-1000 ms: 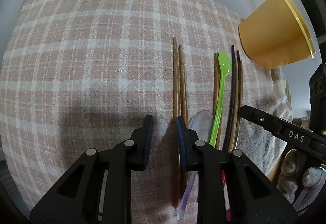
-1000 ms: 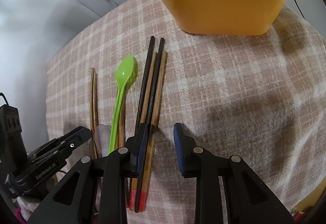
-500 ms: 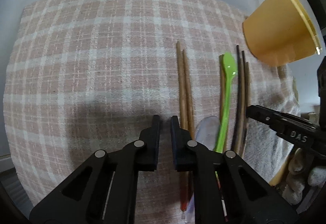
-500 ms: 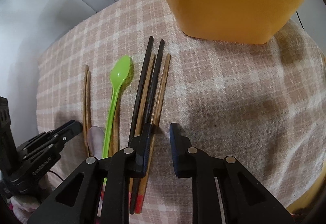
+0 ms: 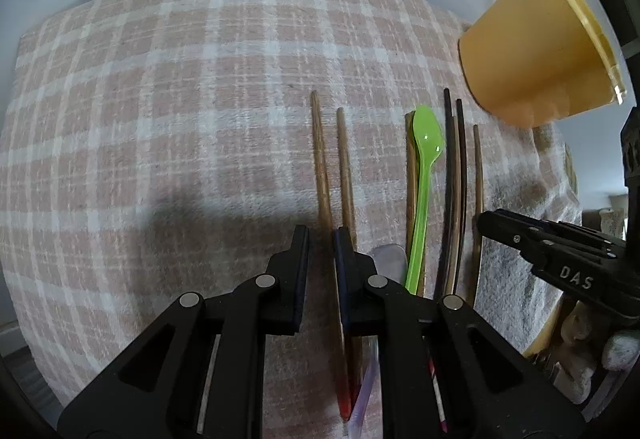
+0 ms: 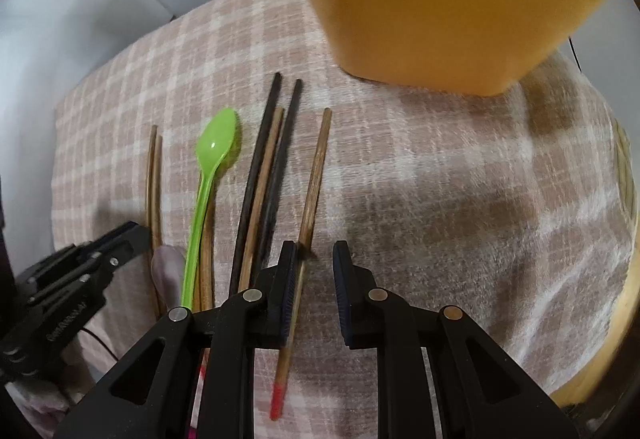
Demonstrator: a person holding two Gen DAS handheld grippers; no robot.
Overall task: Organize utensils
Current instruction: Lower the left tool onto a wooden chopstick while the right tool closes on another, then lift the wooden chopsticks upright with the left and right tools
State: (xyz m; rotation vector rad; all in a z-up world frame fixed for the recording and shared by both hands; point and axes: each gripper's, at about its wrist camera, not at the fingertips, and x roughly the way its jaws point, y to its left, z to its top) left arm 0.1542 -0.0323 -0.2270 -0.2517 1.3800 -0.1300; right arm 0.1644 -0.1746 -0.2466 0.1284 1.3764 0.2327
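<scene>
Nine or so utensils lie in a row on the plaid cloth (image 5: 160, 99) over the counter, all on the near side of the yellow tub (image 5: 536, 51) with their tips pointing towards it. Nearest the tub is a lone brown chopstick (image 6: 314, 175), then the black chopsticks (image 6: 264, 167), the green spoon (image 5: 426, 143) and a pale spoon (image 5: 388, 257). Farthest from the tub is a brown pair (image 5: 320, 159). Your left gripper (image 5: 322, 239) points steeply down over that far pair, jaws only a little apart. One stick runs up between them against the tub-side pad, but cloth shows in the gap, so nothing looks clamped. Your right gripper (image 6: 316, 255) has the same narrow gap. The lone chopstick lies along the inner face of the pad farther from the tub, not gripped either. The risk I see is in closing from here. With a stick resting against one pad only, the jaws may roll it aside or pinch the soft cloth with it and drag the row crooked. On the left, you could lift one stick and leave its partner behind. The two grippers are also close together, so a sideways sweep could knock the spoons or black sticks between them. The tub could tip too if a long stick is dropped in at an angle.
</scene>
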